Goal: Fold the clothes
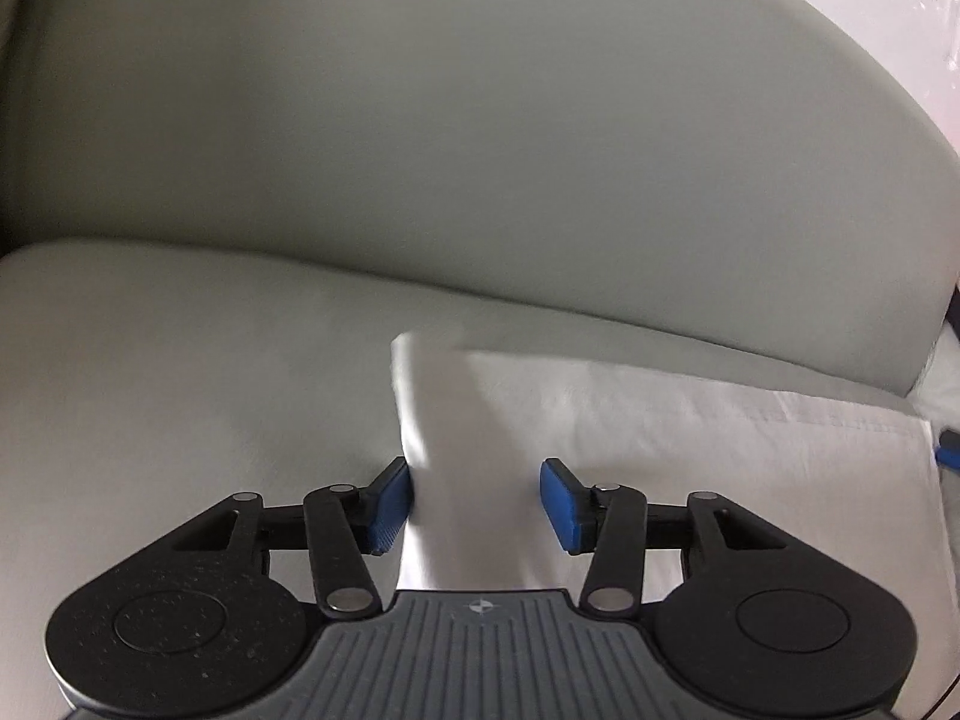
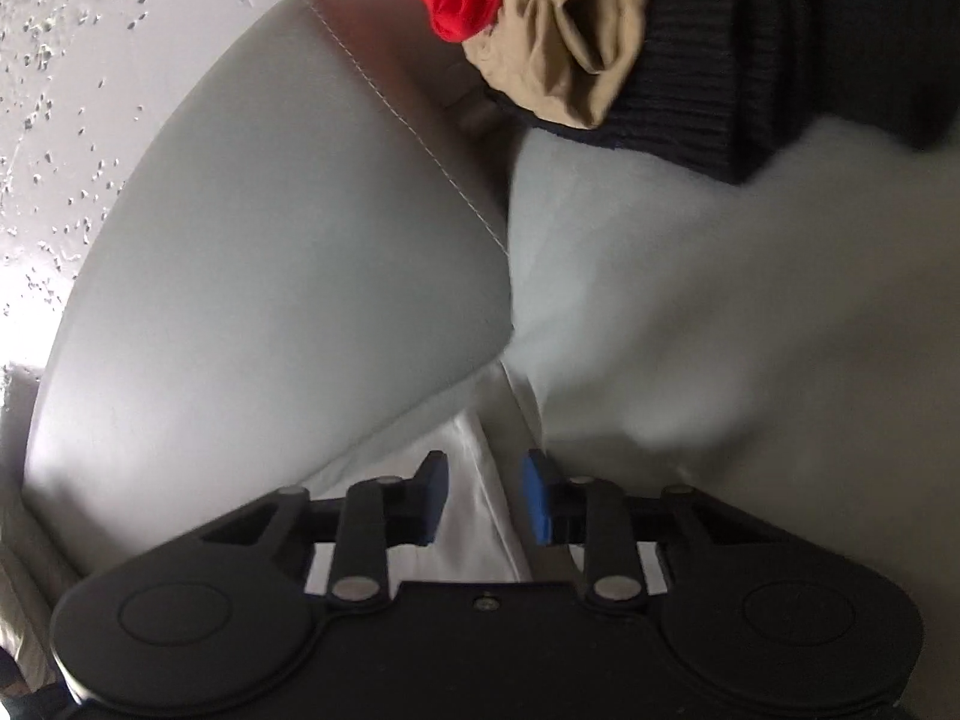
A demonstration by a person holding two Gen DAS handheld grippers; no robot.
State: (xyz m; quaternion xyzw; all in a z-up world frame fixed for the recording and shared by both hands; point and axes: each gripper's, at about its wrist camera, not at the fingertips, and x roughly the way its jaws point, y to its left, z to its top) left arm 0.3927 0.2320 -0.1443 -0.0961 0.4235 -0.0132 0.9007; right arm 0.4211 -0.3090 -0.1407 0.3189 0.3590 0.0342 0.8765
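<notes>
White garment [image 1: 690, 420], partly folded, lies on the seat cushion [image 1: 180, 360] of a grey sofa, just in front of the backrest [image 1: 480, 150]. Left gripper [image 1: 477, 501]: jaws spread partway, a raised flap of the garment between them; the left pad touches cloth, the right pad stands clear, so nothing is pinched. Right gripper [image 2: 483, 498]: jaws narrower, straddling a hemmed edge of the garment [image 2: 474, 516]; whether the pads press it cannot be told.

Risks, as judged: the jaws may catch only the top layer, letting the fold slide apart, or nip the cushion cover beneath. An uneven pull between the two hands would skew the crease.

Room relative to the garment: the backrest rises close behind and its stitched corner [image 2: 408, 120] crowds the right gripper; open cushion extends to the left; a heap of clothes [image 2: 600, 30], red, tan and dark, sits well beyond on the right.
</notes>
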